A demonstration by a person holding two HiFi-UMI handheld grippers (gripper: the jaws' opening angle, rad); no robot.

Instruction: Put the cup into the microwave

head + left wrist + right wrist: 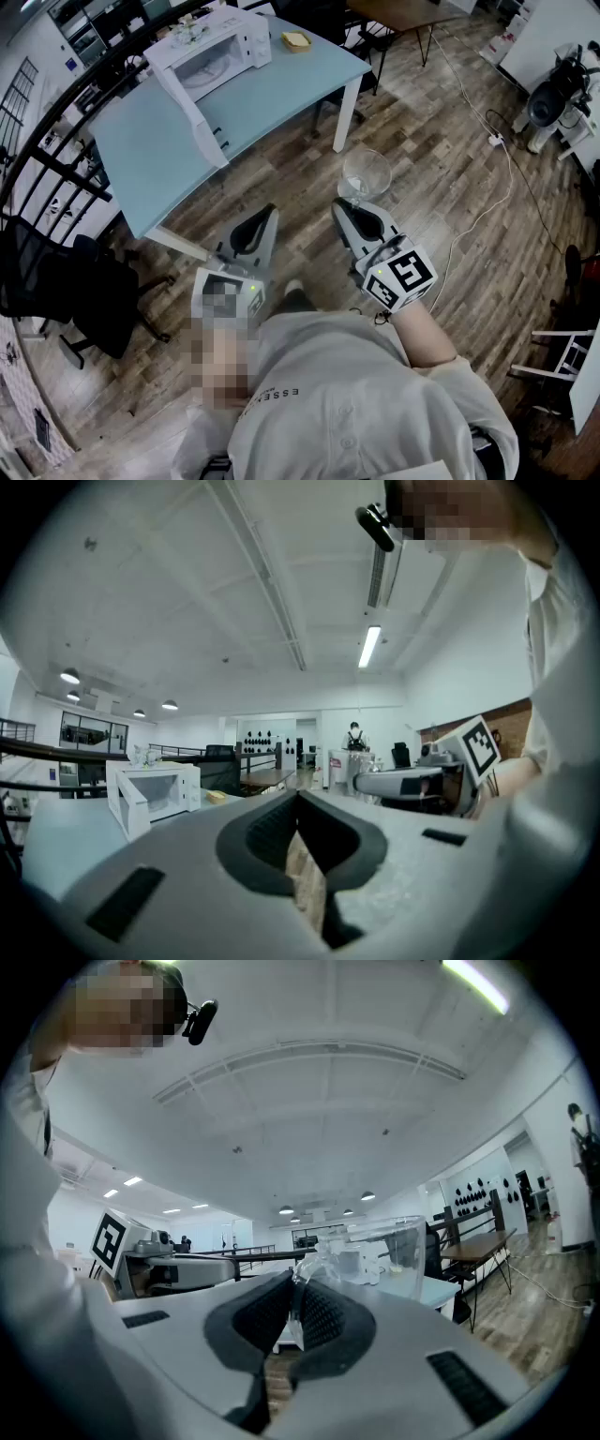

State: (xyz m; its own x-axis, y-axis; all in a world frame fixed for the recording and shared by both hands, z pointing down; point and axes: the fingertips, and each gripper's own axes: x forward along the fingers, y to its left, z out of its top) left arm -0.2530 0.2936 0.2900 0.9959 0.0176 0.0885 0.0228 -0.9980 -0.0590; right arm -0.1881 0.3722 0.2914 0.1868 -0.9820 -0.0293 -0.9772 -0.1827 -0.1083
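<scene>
A clear plastic cup (365, 174) hangs over the wooden floor, its rim pinched in my right gripper (350, 202), which is shut on it. In the right gripper view the cup (399, 1256) stands upright just past the shut jaws of the right gripper (294, 1284). My left gripper (268, 213) hovers beside it on the left, shut with nothing in it; its jaws (298, 800) meet at the tips. The white microwave (212, 52) sits on the light blue table (272, 105) ahead, with its door (192, 114) swung open toward me. The microwave (150, 795) also shows at the left of the left gripper view.
A small yellow thing (296, 40) lies on the table right of the microwave. A black office chair (56, 281) stands at the left by the table's corner. A white cable (487, 187) runs across the floor on the right. Black railing curves behind the table.
</scene>
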